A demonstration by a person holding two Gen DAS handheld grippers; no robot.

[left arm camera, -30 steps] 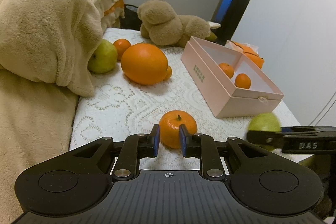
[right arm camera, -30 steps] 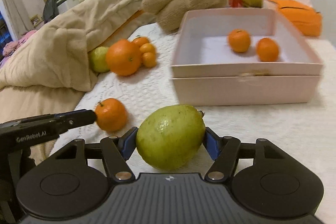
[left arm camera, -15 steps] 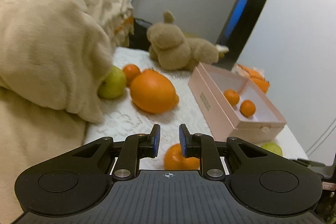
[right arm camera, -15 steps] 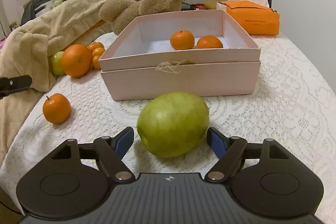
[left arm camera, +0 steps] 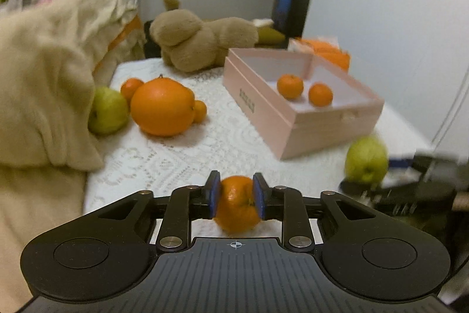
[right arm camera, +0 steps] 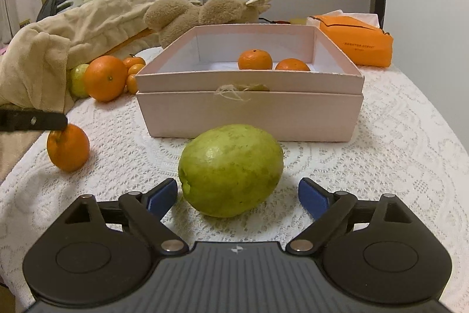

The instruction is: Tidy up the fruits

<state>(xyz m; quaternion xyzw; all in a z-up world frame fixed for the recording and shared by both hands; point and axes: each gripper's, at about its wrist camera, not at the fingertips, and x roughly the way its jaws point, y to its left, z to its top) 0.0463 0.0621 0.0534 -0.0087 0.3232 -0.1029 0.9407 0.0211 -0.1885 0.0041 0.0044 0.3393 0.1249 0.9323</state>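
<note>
**Tangerine between the left fingers, green fruit lying free in front of the right**

The left gripper point(left arm camera: 236, 197) has a small tangerine point(left arm camera: 236, 204) between its blue pads, which sit against the fruit's two sides; the fingers are narrow and just starting to open. The tangerine is at the near edge of the lace-covered counter point(left arm camera: 181, 157). In the right wrist view the same fruit sits on the cloth at the left, with a black fingertip just above it.

The right gripper point(right arm camera: 237, 195) is spread wide and opening further. A large green fruit point(right arm camera: 231, 169) lies on the counter between its fingers, with a clear gap to each pad, so nothing is gripped. It rests just in front of the pink box point(right arm camera: 249, 113).

Two tangerines point(right arm camera: 255, 59) lie inside the box toward its far right. To the left of the box, a big orange point(left arm camera: 162, 107), a second green fruit point(left arm camera: 108, 110) and a few small tangerines are clustered against a beige blanket point(left arm camera: 44, 84). A brown plush toy point(left arm camera: 202, 44) lies behind the box, and an orange pouch point(right arm camera: 357, 44) sits to its far right.
</note>
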